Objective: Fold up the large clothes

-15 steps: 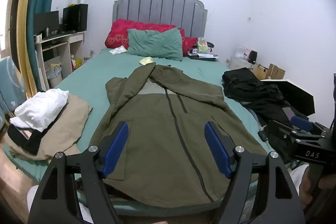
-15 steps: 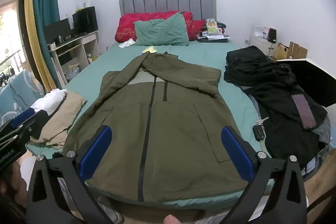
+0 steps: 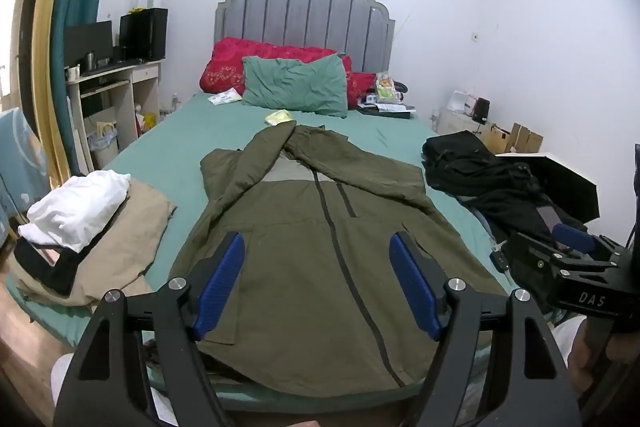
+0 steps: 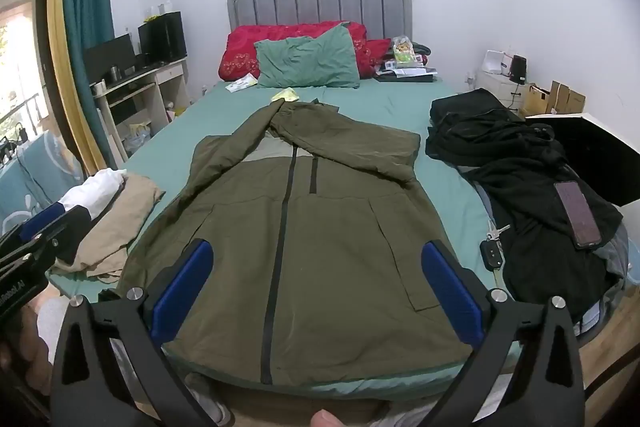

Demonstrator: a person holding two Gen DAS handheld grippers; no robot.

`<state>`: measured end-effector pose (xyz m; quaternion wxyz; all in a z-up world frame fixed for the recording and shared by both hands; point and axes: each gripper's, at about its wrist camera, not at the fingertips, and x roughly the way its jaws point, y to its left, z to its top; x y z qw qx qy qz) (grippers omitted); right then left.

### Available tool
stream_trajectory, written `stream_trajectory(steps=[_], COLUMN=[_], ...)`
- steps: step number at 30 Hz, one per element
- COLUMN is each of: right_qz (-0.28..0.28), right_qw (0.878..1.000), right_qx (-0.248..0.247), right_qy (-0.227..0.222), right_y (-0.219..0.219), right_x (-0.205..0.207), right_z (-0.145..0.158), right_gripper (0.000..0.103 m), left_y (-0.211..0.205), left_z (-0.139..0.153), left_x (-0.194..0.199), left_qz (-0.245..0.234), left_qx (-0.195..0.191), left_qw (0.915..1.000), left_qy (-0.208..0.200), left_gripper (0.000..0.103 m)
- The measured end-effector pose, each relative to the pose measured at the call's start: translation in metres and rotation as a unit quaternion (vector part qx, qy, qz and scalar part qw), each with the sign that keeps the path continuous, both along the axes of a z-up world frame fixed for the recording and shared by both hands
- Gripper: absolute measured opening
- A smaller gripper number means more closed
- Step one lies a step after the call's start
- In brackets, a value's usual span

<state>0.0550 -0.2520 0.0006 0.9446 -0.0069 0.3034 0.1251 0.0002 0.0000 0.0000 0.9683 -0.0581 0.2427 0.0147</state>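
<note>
An olive green hooded jacket point(image 3: 304, 247) point(image 4: 304, 227) lies flat and front-up on the green bed sheet point(image 3: 176, 155), its zipper shut, both sleeves folded in across the chest and its hem at the bed's near edge. My left gripper point(image 3: 316, 283) hovers open above the hem, nothing between its blue pads. Over the same hem my right gripper point(image 4: 316, 291) stands wide open and empty too. The right gripper point(image 3: 576, 267) also shows at the right edge of the left wrist view; the left gripper point(image 4: 28, 247) shows at the left edge of the right wrist view.
A white and beige clothes pile point(image 3: 80, 223) lies on the bed's left corner. Black clothes point(image 4: 532, 179) with a phone point(image 4: 580, 219) on top cover the right side, keys point(image 4: 494, 247) beside them. Pillows point(image 3: 296, 87) and small items sit by the headboard. A desk point(image 3: 116, 87) stands to the left.
</note>
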Motion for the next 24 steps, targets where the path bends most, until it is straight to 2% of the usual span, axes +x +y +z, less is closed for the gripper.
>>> stream_trajectory(steps=[24], right_qz=[0.002], right_qw=[1.000], right_qx=[0.004], right_qy=[-0.001], right_y=[0.0020], right_x=[0.0004], right_z=[0.0017], right_gripper=[0.102], left_y=[-0.0007], left_z=[-0.0006], left_x=[0.0009], left_qz=[-0.001], left_qx=[0.000], left_qw=[1.0000], left_qy=[-0.001], left_gripper=[0.078])
